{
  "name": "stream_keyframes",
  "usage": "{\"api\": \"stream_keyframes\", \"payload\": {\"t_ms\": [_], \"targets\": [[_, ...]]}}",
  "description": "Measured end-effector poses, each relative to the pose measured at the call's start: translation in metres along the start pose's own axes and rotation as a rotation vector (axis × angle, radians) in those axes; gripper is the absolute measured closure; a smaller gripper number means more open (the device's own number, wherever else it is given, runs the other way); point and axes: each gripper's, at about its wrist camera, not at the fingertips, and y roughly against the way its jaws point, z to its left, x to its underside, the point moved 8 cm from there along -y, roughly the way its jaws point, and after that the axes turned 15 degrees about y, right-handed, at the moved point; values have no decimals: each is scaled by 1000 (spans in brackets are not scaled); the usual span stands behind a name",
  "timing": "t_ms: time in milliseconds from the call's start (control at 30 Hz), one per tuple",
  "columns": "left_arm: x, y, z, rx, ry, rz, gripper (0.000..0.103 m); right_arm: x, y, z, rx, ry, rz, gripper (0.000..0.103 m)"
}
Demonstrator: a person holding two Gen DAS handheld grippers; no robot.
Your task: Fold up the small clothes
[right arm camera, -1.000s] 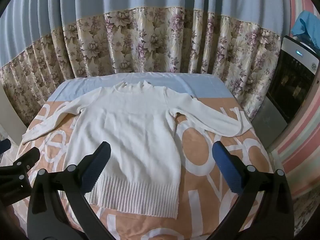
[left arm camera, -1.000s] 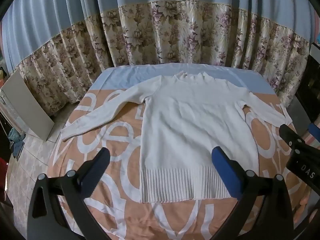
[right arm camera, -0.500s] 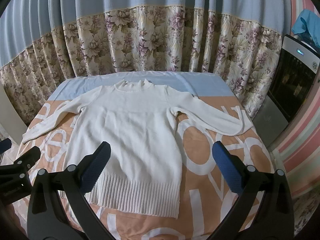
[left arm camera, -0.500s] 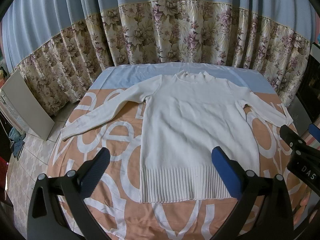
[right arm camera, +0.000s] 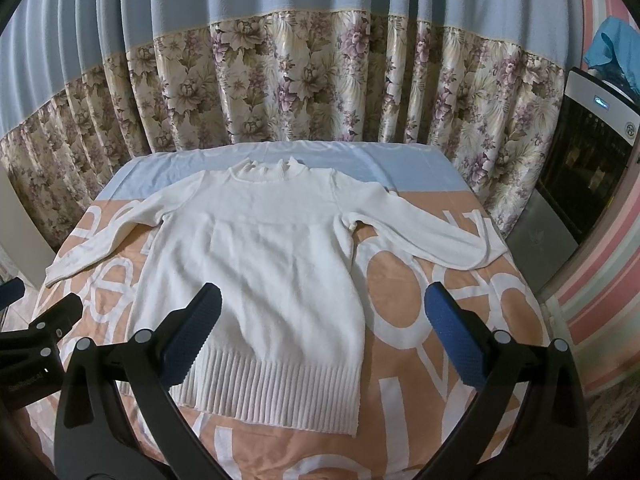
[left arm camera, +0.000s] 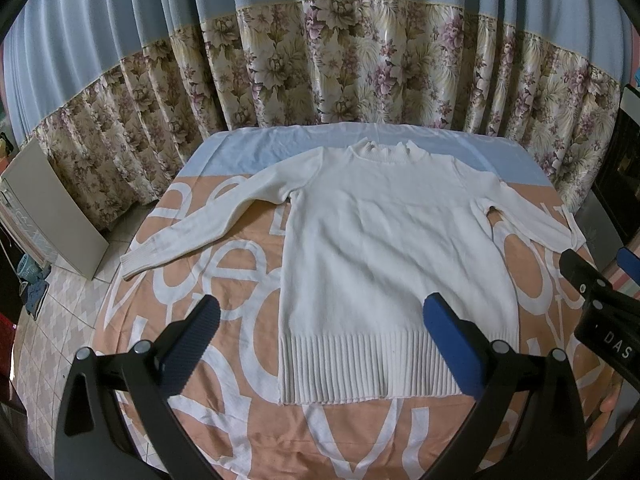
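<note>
Blue floral curtains [left arm camera: 320, 60] behind; tiled floor [left arm camera: 52, 312] left.

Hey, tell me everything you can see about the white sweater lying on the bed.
The white sweater is a soft-looking knit with a short stand-up collar, long sleeves with ribbed cuffs and a ribbed hem. It lies flat and unfolded, collar away from the cameras, hem nearest. Both sleeves spread outward and slant down towards the sides. It rests on an orange sheet with big white letters; the collar end lies on the sheet's blue part. Neither open gripper, left gripper or right gripper, touches it.
</note>
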Motion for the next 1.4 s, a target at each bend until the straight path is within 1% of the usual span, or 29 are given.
{"api": "stream_keyframes", "payload": {"t_ms": [1133, 1300, 1400], "targets": [[0, -2, -1, -3, 1, 8, 2, 0, -2, 4, 3, 9, 8, 3], [16, -14, 3, -6, 3, 12, 2, 1, -4, 5, 1, 11, 11, 3], [16, -14, 4, -7, 1, 14, 2, 1, -4, 5, 1, 10, 11, 3]]}}
